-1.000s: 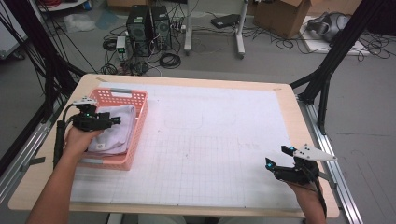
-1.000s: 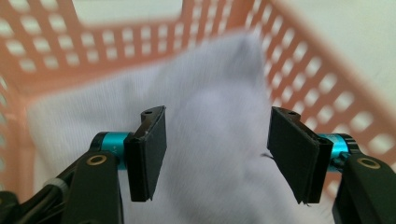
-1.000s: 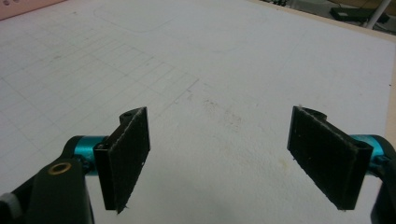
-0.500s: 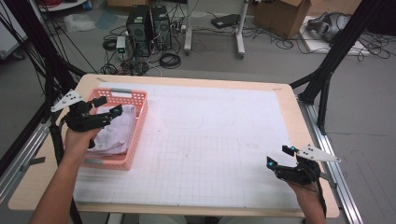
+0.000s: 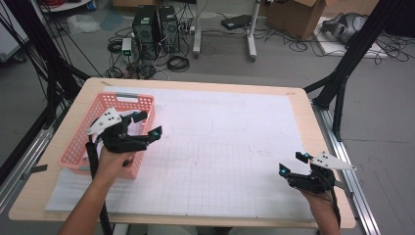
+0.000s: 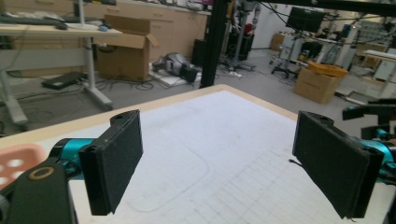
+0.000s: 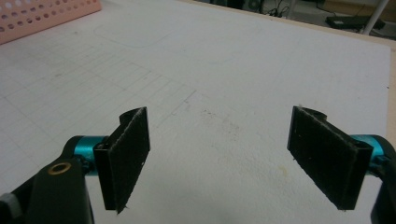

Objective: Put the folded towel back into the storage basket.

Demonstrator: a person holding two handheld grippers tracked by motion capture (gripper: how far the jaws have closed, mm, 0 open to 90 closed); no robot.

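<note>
The left gripper (image 5: 147, 125) is hovering over the right edge of the pink basket (image 5: 83, 142), which is sitting at the left end of the table (image 5: 303, 107). Its jaws have just been opening and are standing wide apart, with nothing between them. In the left gripper view (image 6: 217, 163) the pads (image 6: 116, 158) are pointing across the white grid sheet (image 5: 235, 147) toward the far side of the table, and a corner of the basket (image 6: 16, 161) is showing at the lower left, just beside and behind the left jaw. What is lying inside the basket is too hidden by the hand to tell.

The right gripper (image 5: 292, 164) is resting low near the table's right front corner, well apart from the basket. Its jaws are also standing wide and holding nothing; the right gripper view (image 7: 217, 161) is looking along the bare sheet, with the basket (image 7: 42, 14) far off at the upper left.
</note>
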